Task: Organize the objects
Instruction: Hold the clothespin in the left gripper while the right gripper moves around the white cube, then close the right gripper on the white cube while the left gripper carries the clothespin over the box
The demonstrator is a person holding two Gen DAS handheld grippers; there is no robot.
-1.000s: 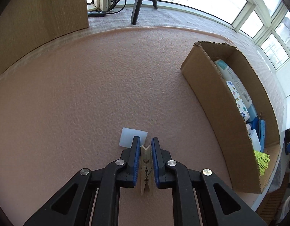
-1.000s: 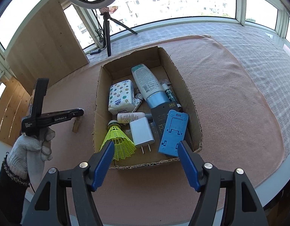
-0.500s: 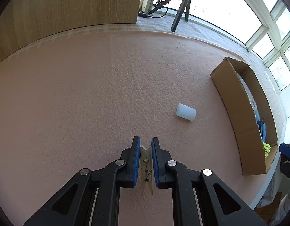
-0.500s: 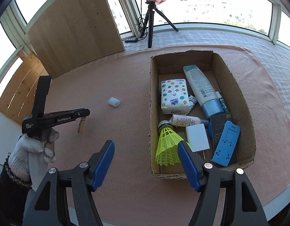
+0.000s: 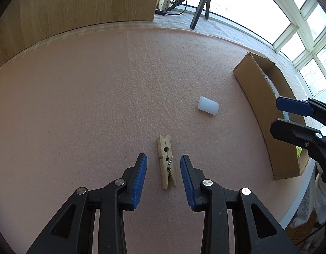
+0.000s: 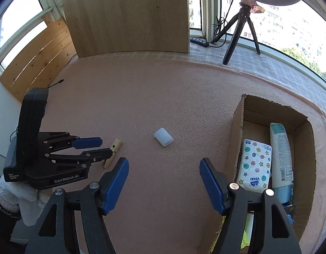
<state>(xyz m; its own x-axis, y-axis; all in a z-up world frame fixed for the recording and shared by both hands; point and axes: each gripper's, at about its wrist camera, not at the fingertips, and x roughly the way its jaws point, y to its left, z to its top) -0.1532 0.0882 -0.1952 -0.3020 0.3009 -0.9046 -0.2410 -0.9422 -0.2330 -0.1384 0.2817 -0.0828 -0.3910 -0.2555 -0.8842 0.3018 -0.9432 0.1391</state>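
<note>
A wooden clothespin [image 5: 166,160] lies flat on the pink mat, between the fingers of my left gripper [image 5: 163,165], whose jaws are opening; the blue pads stand clear of it on both sides. The right wrist view shows the clothespin [image 6: 113,151] partly hidden behind the left gripper [image 6: 99,148]. A small white cylinder [image 5: 207,105] [image 6: 163,137] lies on its side further out on the mat. My right gripper [image 6: 164,170] hovers open and empty just short of the cylinder. The cardboard box [image 6: 237,131] [image 5: 260,114] sits to the right.
In the box lie a star-patterned tissue pack [image 6: 255,165], a white-and-blue bottle [image 6: 280,156] and other items. A wooden panel [image 6: 129,14] stands at the mat's far edge. A tripod [image 6: 241,29] with a ring light and a power strip [image 6: 199,41] stand by the windows.
My left gripper let go of the clothespin, which now lies on the mat between its spread fingers. My right gripper swung left, from over the box to the mat near the white cylinder.
</note>
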